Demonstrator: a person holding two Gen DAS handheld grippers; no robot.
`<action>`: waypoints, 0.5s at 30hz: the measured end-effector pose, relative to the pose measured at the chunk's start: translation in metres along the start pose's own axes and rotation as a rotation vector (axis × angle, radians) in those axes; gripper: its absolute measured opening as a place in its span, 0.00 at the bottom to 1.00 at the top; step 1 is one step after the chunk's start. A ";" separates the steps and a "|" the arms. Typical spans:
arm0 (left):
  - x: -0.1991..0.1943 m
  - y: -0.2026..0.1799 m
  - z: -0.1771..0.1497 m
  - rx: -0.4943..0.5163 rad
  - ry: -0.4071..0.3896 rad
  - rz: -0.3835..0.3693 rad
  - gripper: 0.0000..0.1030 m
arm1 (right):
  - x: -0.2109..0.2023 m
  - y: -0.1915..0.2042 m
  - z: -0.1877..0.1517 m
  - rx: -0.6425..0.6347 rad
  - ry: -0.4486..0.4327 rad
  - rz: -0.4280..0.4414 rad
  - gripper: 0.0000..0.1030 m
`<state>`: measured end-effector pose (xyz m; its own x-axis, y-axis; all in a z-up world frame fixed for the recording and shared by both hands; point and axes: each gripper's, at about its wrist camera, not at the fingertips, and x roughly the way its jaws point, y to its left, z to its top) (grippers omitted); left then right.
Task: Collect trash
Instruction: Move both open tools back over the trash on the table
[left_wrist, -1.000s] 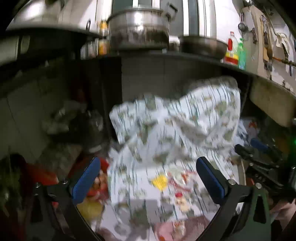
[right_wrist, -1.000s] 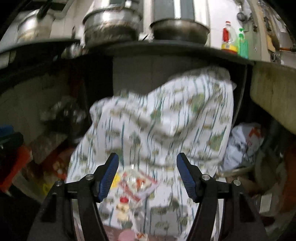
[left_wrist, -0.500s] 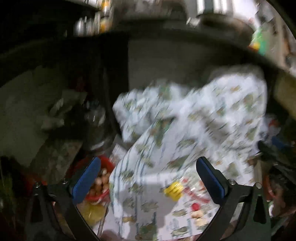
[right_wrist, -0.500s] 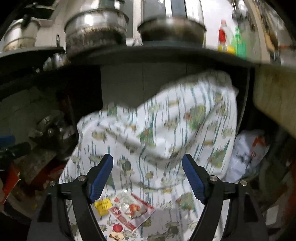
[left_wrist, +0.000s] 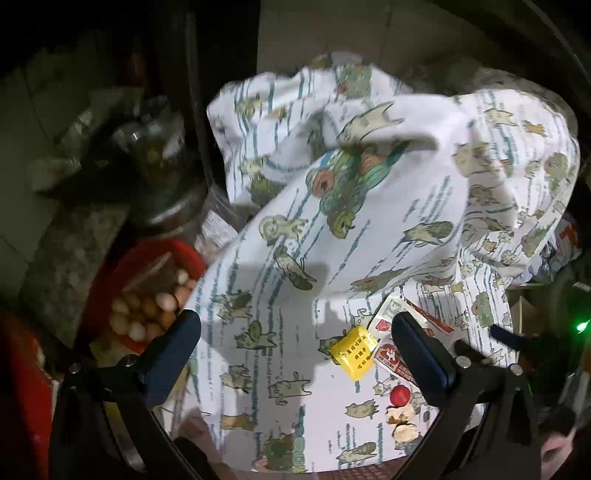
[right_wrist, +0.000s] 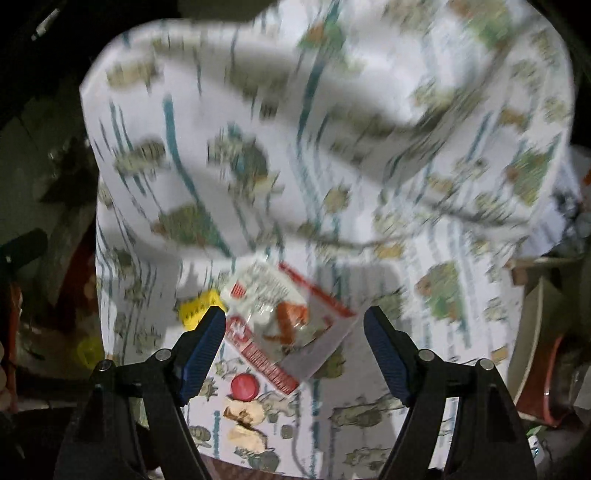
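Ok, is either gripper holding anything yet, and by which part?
Nothing is held. The right gripper is open above the clear wrapper, its fingers not touching it. The left gripper is open over the cloth.

dim room, grey tiled wall (left_wrist: 332, 40) behind, dark clutter around printed cloth (left_wrist: 369, 221)

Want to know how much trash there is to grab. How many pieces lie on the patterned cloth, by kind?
Yellow packet: 1
Red and clear wrapper: 1
Red bottle cap: 1
Pale crumbly scraps: 2
Total: 5
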<state>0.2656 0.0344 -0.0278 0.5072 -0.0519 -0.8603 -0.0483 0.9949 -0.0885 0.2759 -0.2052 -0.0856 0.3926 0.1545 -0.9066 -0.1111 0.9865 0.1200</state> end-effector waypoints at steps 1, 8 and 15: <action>0.005 0.000 0.001 -0.002 0.010 0.004 0.99 | 0.009 0.005 0.001 -0.020 0.028 -0.010 0.77; 0.031 -0.003 -0.007 0.002 0.100 -0.017 0.99 | 0.061 0.017 0.011 -0.104 0.151 -0.026 0.77; 0.034 -0.007 -0.006 0.078 0.083 0.051 0.99 | 0.105 0.018 0.013 -0.057 0.210 -0.039 0.77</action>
<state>0.2779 0.0246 -0.0600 0.4327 -0.0051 -0.9015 -0.0030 1.0000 -0.0071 0.3275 -0.1709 -0.1737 0.2000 0.0960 -0.9751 -0.1536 0.9860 0.0656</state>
